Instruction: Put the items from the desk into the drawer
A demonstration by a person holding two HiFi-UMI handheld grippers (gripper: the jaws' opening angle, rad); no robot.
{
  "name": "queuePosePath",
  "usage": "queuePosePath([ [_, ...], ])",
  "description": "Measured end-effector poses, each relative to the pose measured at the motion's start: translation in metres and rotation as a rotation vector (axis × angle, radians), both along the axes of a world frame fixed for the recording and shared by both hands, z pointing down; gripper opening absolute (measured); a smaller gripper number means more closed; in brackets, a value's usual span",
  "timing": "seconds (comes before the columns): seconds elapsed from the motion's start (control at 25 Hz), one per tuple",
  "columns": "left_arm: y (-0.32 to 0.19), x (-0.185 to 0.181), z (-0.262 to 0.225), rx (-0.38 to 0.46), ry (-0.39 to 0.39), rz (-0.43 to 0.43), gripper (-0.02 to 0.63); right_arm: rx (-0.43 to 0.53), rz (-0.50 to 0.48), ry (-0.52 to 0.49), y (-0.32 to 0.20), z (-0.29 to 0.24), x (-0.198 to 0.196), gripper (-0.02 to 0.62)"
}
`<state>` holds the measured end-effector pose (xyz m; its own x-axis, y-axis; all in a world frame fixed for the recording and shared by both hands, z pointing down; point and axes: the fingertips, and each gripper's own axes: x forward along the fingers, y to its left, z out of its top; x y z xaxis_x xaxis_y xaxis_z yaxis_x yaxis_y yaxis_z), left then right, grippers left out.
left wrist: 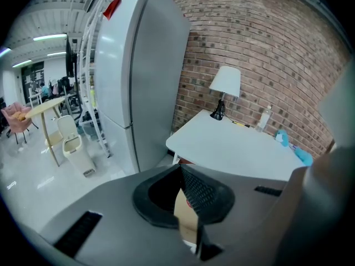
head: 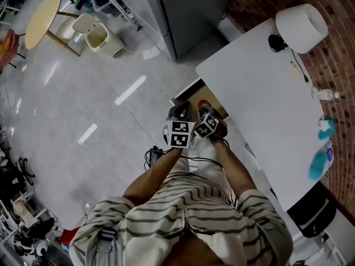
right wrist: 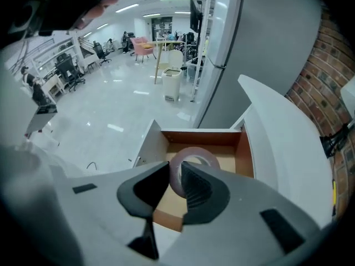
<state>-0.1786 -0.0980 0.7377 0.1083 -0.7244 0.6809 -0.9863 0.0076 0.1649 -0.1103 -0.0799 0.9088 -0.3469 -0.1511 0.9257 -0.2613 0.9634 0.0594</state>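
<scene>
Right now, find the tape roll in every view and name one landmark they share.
Head view: cannot be made out.
Left gripper view: not in it.
Right gripper view: tape roll at centre, clamped between the jaws.
Shared landmark: the white desk.

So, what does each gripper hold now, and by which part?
The right gripper pinches a tape roll by one side of its ring, above the drawer. The left gripper holds nothing.

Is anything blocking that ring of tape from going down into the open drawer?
Nothing visible does. The right gripper holds the tape roll over the open drawer, and bare drawer floor shows beyond it.
</scene>
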Motion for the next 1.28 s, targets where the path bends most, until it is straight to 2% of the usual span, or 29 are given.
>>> queuePosePath([
  [0.16,0.004,-0.002,0.006,-0.024,0.005,0.003,0.006,0.024,-0.076,0.047,0.000,0.020,0.001,0.077],
  [0.56,0.004,-0.008,0.007,-0.008,-0.021,0.008,0.006,0.038,-0.272,0.175,0.010,0.066,0.009,0.077],
  [0.88,0.008,-0.002,0.013,-0.005,-0.026,0.037,0.006,0.102,-0.493,0.284,0.020,0.092,0.015,0.077],
  [1.28,0.018,-0.012,0.015,0.003,-0.038,0.028,0.005,0.095,-0.572,0.341,0.025,0.115,0.021,0.077],
])
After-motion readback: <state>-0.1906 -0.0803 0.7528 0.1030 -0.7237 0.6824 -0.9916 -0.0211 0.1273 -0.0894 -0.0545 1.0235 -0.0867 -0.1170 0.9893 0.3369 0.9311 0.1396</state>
